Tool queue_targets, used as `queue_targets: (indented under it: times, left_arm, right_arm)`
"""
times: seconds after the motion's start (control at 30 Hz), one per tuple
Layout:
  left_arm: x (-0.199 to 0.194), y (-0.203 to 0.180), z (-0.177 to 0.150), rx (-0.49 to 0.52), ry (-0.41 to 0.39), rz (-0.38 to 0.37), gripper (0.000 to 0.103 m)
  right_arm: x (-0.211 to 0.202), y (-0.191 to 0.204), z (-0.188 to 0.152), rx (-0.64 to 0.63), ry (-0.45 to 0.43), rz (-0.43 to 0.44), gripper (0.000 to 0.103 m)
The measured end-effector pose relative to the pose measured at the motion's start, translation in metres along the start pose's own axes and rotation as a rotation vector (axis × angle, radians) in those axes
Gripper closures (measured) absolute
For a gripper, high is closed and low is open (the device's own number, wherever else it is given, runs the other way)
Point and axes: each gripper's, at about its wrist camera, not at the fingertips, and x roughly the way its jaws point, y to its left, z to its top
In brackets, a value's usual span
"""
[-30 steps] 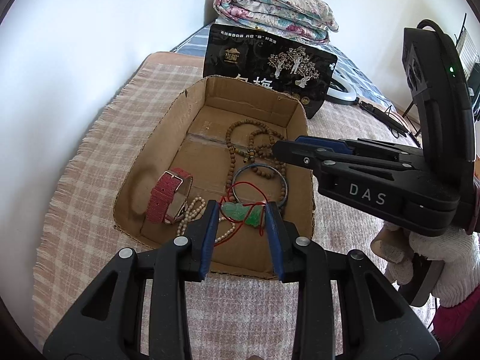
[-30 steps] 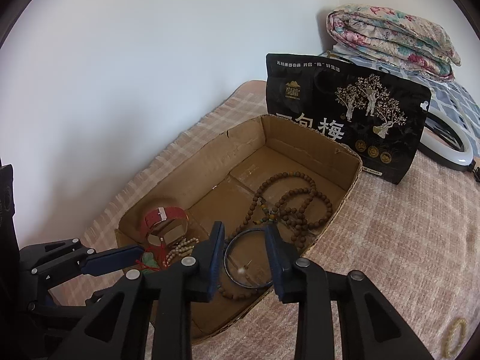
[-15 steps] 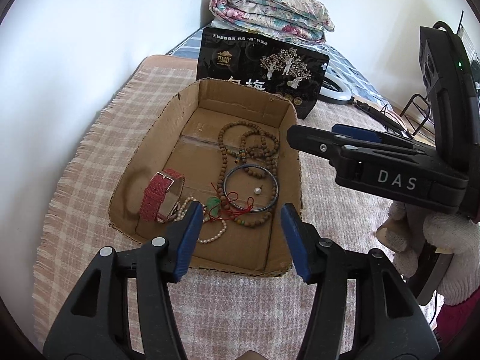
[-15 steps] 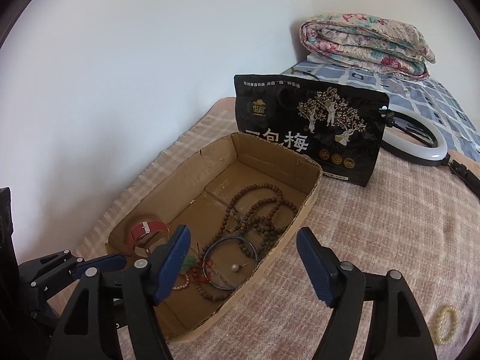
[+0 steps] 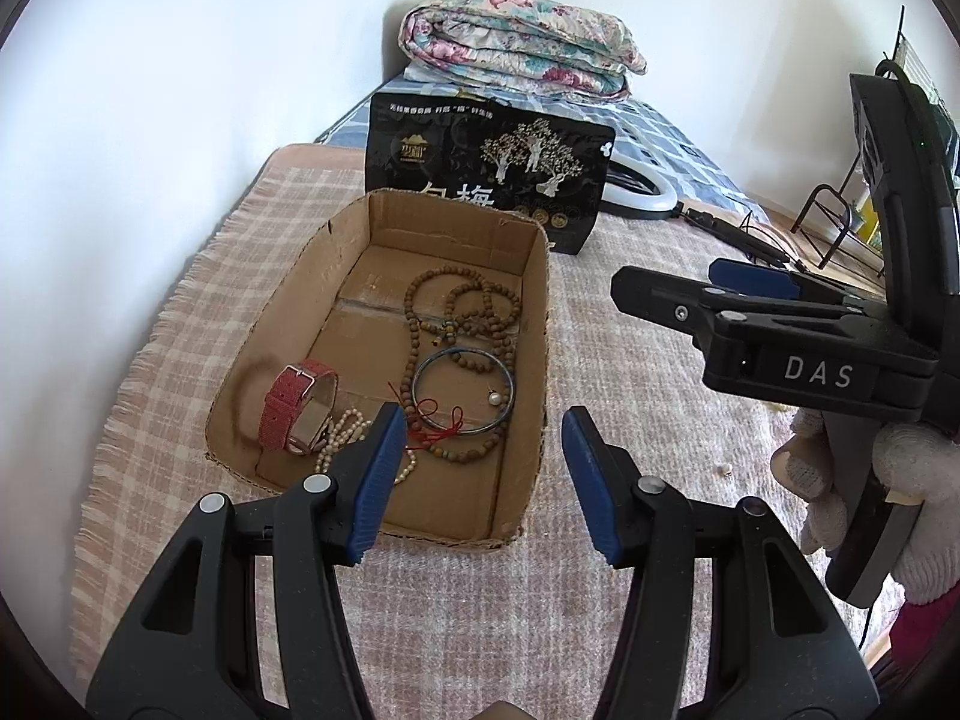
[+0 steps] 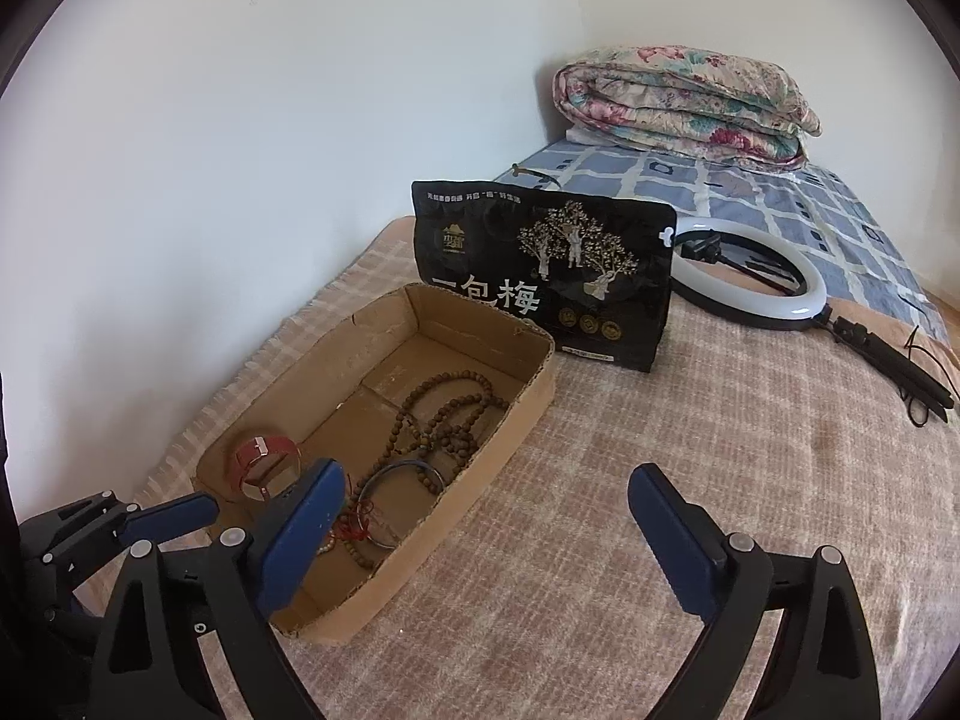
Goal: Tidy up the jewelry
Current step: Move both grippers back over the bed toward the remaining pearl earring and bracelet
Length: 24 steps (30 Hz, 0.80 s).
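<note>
A shallow cardboard box (image 5: 444, 234) (image 6: 480, 516) on the checked blanket holds a red watch strap (image 5: 294, 402) (image 6: 264, 456), a brown bead necklace (image 5: 462, 306) (image 6: 450, 408), a dark bangle (image 5: 465, 390) (image 6: 402, 480), a red cord (image 5: 435, 414) and cream beads (image 5: 345, 429). My left gripper (image 5: 482, 414) (image 6: 138, 510) hovers open above the box's near end, holding nothing. My right gripper (image 6: 487, 471) (image 5: 672, 282), held by a gloved hand (image 5: 888, 480), is right of the box. Its jaws are opening wide with nothing between them.
A black snack bag (image 5: 486, 168) stands behind the box. A ring light (image 6: 750, 276) with its stand lies beyond, and a folded quilt (image 6: 678, 102) at the far end. The white wall runs along the left. A loose pearl (image 5: 724, 469) lies on the blanket (image 6: 660, 420).
Both grippers opened and drew back and up from the box. The green pendant on its red cord left the left pads and lies in the box. The right jaws spread off the bangle.
</note>
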Motion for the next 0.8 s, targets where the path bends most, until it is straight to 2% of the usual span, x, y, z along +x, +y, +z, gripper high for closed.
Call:
queue_targets:
  times: [0.43, 0.8]
  left_arm:
    - [-0.014, -0.039, -0.001, 0.082, -0.05, -0.008, 0.048]
    - [-0.004, -0.077, -0.003, 0.123, -0.032, -0.08, 0.048]
  right_arm:
    - [-0.036, -0.042, -0.019, 0.047, -0.003, -0.077, 0.006]
    - [-0.078, -0.094, -0.034, 0.078, -0.049, -0.156, 0.006]
